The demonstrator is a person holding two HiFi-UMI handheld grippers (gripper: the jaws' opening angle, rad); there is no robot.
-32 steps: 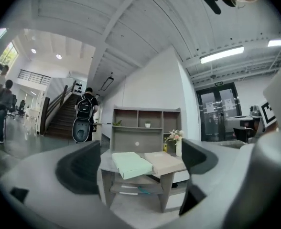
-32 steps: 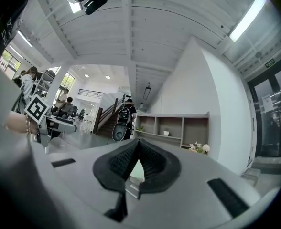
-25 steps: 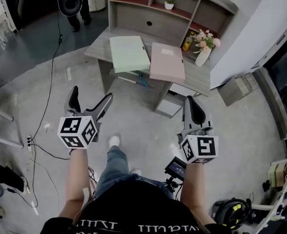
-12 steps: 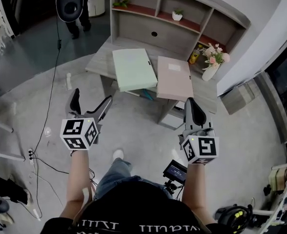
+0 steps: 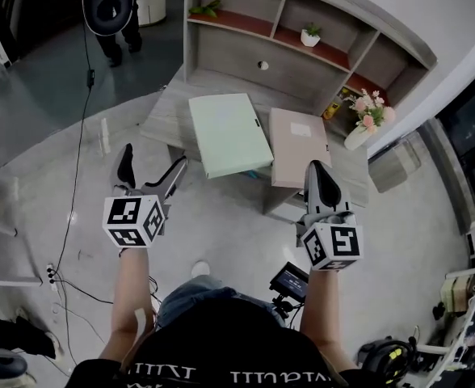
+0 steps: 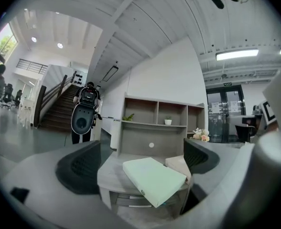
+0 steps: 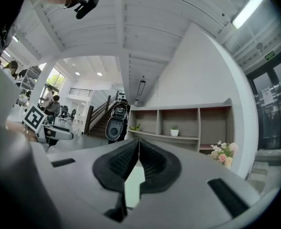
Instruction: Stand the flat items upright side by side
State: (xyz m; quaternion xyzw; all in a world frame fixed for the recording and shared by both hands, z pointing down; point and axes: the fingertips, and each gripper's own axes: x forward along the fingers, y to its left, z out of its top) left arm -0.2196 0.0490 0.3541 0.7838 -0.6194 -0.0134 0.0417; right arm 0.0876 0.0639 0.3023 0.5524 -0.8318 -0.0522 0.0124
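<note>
Nothing stands yet: green folder (image 5: 229,134) and pink folder (image 5: 299,145), at its 3 o'clock, lie flat on the bench (image 5: 166,118). The left hand-held gripper (image 5: 153,158) is released, the right hand-held gripper (image 5: 318,172) clenched empty.

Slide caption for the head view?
Left gripper open, right gripper shut, both empty; green folder and pink folder lie flat on the desk.

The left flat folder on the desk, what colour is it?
It's a pale mint green flat folder, clearest in the head view.
</note>
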